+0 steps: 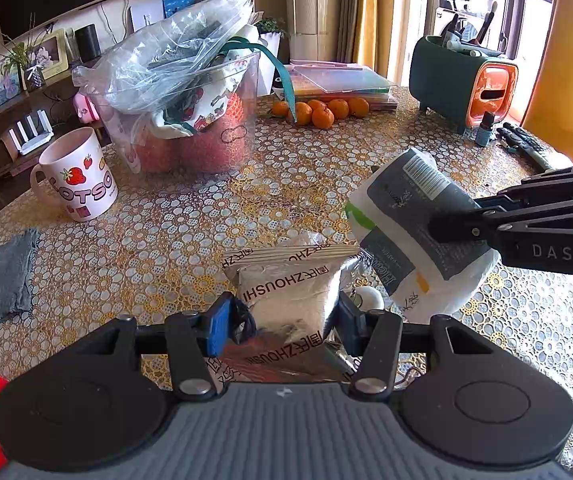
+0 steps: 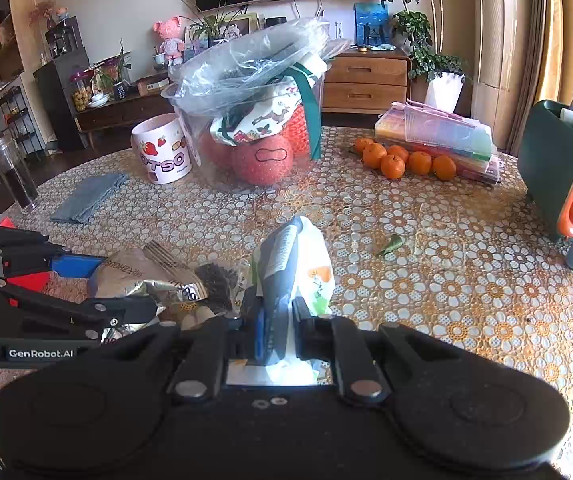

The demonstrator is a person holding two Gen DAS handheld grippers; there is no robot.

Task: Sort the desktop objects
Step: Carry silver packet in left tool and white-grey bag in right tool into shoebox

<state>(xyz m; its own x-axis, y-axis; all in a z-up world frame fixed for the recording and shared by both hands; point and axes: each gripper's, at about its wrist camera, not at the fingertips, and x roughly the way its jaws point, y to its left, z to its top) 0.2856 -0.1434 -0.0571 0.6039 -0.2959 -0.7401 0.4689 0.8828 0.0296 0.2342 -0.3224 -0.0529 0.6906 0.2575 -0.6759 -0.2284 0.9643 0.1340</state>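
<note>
The left gripper (image 1: 286,316) clamps a crinkled silver ZHOUSHI foil packet (image 1: 292,296); the right gripper (image 2: 276,320) pinches a grey-and-white tissue pack (image 2: 292,264). Both are near the clear plastic tub (image 2: 246,128), in front of it.

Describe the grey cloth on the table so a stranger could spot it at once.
Start at the clear tub stuffed with bags in the middle of the flower-patterned table. Beside it stands a pink strawberry mug, and just in front of the mug lies the cloth. It is the only flat, plain grey-blue, folded thing there; everything near it is upright or printed.
</note>
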